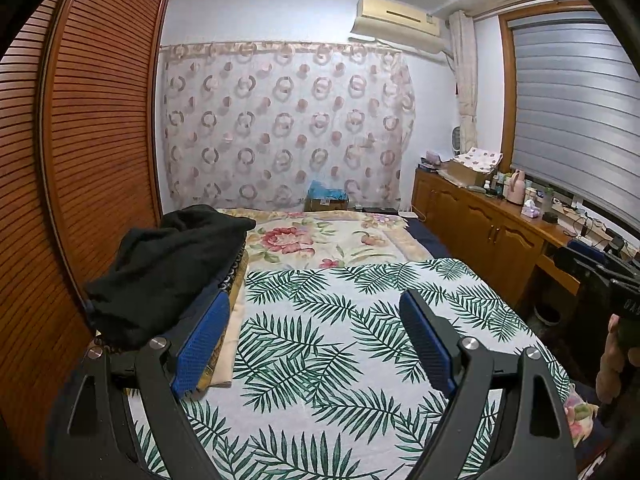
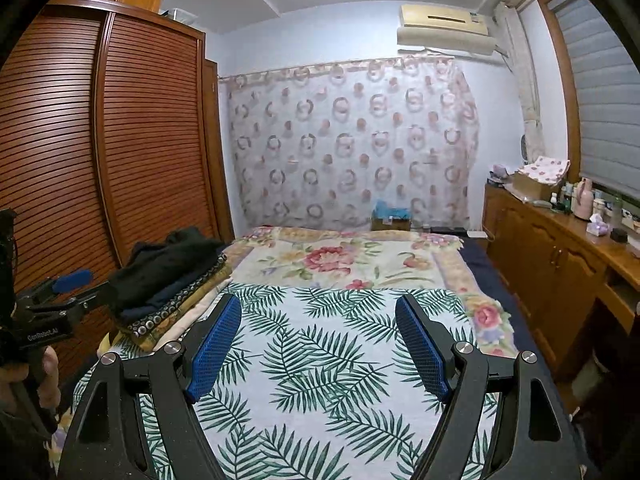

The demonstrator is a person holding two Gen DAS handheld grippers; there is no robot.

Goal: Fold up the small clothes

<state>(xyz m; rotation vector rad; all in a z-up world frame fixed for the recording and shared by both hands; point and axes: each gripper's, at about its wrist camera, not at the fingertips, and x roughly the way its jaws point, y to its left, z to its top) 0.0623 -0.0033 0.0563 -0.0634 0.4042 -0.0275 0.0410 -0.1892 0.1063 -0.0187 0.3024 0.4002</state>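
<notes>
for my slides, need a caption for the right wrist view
Open right gripper above the palm-leaf print cloth, stack of folded clothes topped by a black garment at left.

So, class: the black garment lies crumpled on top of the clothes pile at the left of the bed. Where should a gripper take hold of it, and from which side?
Probably its loose near edge, approached from the palm-leaf sheet side. The black garment overhangs the pile there, so fingers can close on one layer. The left gripper is nearest, jaws open.
</notes>
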